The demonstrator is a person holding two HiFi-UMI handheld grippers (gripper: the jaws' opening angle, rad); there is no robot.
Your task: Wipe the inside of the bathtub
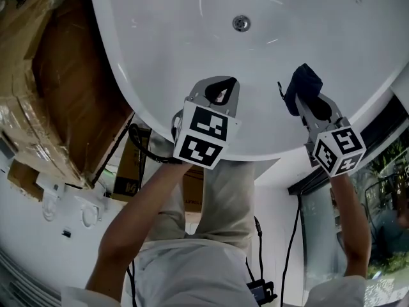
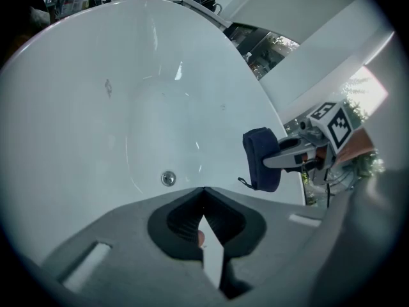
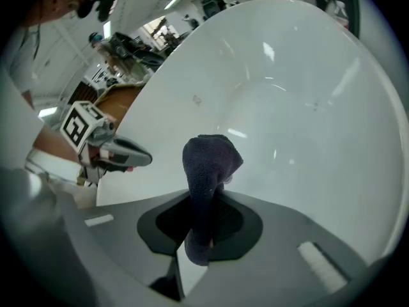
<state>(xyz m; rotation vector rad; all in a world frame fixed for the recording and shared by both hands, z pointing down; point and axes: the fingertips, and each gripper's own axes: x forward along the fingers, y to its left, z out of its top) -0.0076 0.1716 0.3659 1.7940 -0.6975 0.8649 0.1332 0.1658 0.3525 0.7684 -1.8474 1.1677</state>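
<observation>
Two grippers held over the near end of a white bathtub [image 1: 192, 56], seen steeply from above.

Left gripper [image 1: 220, 87]: fingers pressed together with nothing between them, hanging above the near rim and pointing into the basin.

Right gripper [image 1: 303, 100]: fingers pinching a dark blue cloth [image 1: 304, 82] by its gathered lower end. Bunched upper part standing free beyond the tips, with a small loop or tag dangling at one side. Cloth placed over the inner wall close to the right-hand rim; contact with the wall perhaps not yet made, hard to settle from these angles.

Drain [image 1: 241, 23] on the tub floor, well apart from both grippers.

Handling, by judgement:
- Cloth soft, light and limp, with a towel-like nap.
- Likely to fold over and drag when pressed, so best kept clamped at the gathered end, leaving a broad free pad to lay flat on the surface.
- Tub hard, glossy and probably slick; fixed in place, so no hold needed.

Writing: none legible on tub or cloth. Black-and-white square markers on each gripper's cube, patterns only, no words. Cardboard boxes [image 1: 51, 88] beside the tub at left, wrapped in clear film, with no readable print.
</observation>
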